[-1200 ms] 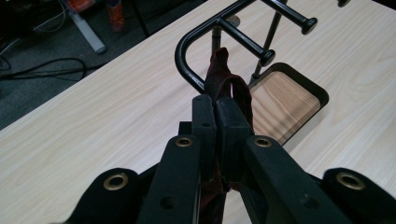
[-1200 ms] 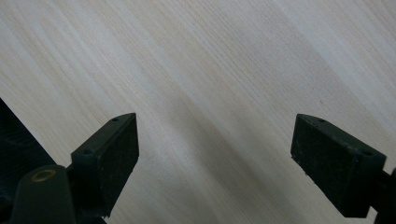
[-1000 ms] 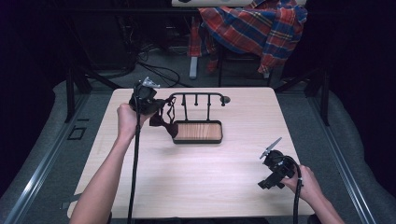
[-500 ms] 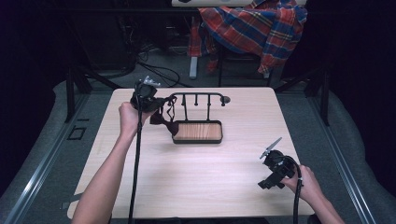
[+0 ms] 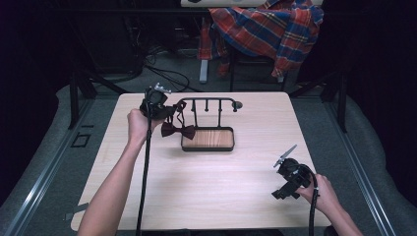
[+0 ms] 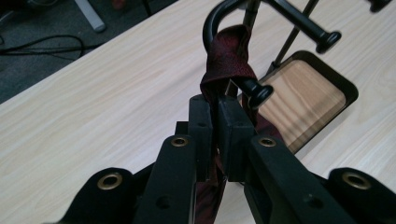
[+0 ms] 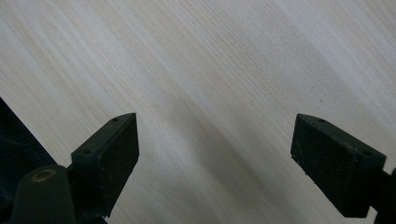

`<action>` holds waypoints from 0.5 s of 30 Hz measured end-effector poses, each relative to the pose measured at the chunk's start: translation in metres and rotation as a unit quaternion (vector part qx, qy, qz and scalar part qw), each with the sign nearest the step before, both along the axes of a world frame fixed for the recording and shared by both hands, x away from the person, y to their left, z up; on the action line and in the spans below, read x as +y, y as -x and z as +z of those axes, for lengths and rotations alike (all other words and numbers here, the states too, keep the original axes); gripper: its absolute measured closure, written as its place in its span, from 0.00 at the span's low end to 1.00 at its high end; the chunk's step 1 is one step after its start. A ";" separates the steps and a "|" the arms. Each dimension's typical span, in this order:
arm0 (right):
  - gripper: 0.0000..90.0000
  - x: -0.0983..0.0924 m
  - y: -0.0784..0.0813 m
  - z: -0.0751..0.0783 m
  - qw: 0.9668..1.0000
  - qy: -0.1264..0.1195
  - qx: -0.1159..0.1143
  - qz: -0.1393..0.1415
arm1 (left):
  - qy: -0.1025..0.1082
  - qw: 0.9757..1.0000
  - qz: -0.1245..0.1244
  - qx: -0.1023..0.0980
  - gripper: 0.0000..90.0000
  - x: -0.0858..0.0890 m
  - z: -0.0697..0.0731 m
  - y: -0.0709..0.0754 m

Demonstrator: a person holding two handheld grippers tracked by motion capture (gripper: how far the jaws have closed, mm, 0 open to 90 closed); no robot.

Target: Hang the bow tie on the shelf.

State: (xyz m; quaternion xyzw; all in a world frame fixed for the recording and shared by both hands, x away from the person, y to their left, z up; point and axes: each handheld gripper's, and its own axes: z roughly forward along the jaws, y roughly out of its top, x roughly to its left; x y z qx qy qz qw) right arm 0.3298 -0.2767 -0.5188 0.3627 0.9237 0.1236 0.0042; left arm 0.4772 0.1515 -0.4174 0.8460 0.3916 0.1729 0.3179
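Observation:
A black peg rack [image 5: 206, 100] stands on a wooden tray [image 5: 207, 139] at the middle back of the table. A dark red bow tie [image 5: 178, 131] hangs beside the tray's left end. Its strap [image 6: 229, 51] loops over the rack's curved left end. My left gripper [image 5: 168, 110] is at that end, and in the left gripper view it [image 6: 215, 105] is shut on the strap just below the loop, next to a peg knob. My right gripper [image 5: 287, 184] hovers low over the table's front right. Its jaws [image 7: 215, 140] are wide open over bare wood.
The light wooden table [image 5: 206, 187] has open room in front of the tray and to its right. A plaid shirt [image 5: 265, 29] drapes over a chair behind the table. Cables [image 5: 167, 73] lie on the floor at the back left.
The bow tie has settled a little lower and flatter beside the tray, with the left gripper still pinching its strap. The right gripper has barely moved.

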 end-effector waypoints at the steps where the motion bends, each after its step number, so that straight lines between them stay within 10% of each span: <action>1: 0.17 0.000 0.000 0.000 1.000 0.001 -0.001 -0.001 | -0.001 1.000 -0.002 0.002 0.93 0.000 -0.001 0.000; 15: 0.17 0.004 0.001 0.001 1.000 -0.002 -0.011 0.005 | -0.021 1.000 0.010 0.002 0.78 0.002 -0.007 0.000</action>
